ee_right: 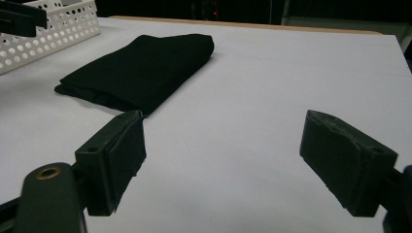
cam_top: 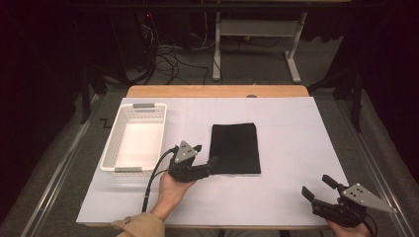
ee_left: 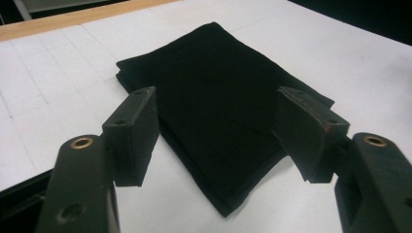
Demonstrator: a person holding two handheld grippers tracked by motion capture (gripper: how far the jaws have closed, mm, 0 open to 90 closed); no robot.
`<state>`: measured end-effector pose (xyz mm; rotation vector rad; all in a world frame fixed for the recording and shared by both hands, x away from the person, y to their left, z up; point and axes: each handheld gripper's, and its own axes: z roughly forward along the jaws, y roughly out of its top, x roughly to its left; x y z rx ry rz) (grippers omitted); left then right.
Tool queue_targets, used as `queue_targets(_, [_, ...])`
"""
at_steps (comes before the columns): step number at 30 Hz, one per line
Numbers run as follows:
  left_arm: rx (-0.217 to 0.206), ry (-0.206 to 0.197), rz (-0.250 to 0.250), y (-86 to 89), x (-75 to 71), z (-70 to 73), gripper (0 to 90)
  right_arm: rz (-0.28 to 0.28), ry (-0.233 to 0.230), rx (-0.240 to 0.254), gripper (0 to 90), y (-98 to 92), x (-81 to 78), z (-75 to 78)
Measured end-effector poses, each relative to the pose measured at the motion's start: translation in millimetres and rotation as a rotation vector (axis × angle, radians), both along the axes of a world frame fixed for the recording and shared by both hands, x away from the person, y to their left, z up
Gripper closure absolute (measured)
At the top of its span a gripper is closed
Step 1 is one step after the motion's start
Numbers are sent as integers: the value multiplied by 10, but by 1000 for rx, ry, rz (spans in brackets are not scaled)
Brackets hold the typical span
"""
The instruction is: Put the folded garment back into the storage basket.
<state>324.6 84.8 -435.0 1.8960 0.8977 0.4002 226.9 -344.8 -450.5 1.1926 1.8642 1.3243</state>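
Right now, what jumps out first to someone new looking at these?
The folded black cloth lying flat mid-table on the white table cover is the strongest contrast. The left gripper sits open at the cloth's near left corner, jaws either side of that corner in its own view. A white perforated basket sits empty at the table's left, and the right gripper is open over the near right corner.
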Motion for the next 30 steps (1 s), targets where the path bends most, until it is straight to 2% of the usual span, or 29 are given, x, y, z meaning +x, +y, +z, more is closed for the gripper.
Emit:
queue_targets(8, [19, 8, -9, -110, 79, 2, 300, 1, -1, -3, 171, 3, 1, 1])
queue_targets(9, [22, 14, -13, -142, 107, 0, 275, 1, -1, -3, 171, 3, 1, 1])
queue_targets(16, [37, 42, -11, -208, 185, -11, 275, 4, -1, -1, 170, 6, 1, 0])
queue_targets(24, [93, 71, -14, -311, 298, 35, 274, 3, -2, -2, 170, 6, -1, 2])
queue_targets(25, [114, 88, -14, -338, 333, 50, 274, 2, -2, -1, 169, 6, -2, 2])
queue_targets(26, [114, 88, -14, -338, 333, 50, 274, 2, -2, -1, 169, 6, -2, 2])
queue_targets(30, [145, 140, -14, -380, 416, 76, 251, 3, -2, -1, 170, 6, -2, 3])
